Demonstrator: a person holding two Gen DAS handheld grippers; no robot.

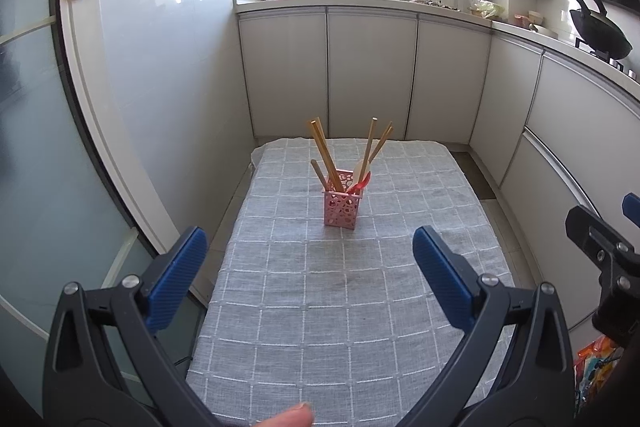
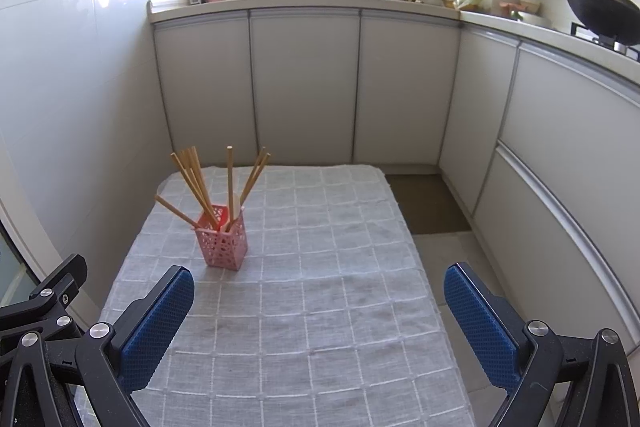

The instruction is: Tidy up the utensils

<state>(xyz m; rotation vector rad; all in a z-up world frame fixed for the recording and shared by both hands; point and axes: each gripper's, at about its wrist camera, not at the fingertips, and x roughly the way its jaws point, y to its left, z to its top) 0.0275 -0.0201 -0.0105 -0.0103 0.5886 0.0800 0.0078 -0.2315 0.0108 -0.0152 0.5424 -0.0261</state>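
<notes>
A: Where's the holder [image 1: 340, 207] sitting?
B: Mid-frame in the left view, left of centre in the right view, standing upright on the cloth [image 1: 320, 287]. Chopsticks [image 1: 326, 157] and a spoon [image 1: 359, 173] are sticking out of it.
A: Grippers?
B: Left gripper [image 1: 310, 251] is gaping wide, gripping nothing. Right gripper [image 2: 319, 285] likewise. Both are hovering low in frame, well apart from the holder.

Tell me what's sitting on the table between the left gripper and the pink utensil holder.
Nothing. In the left wrist view, only bare grey checked tablecloth stretches from the open left gripper to the pink holder.
</notes>
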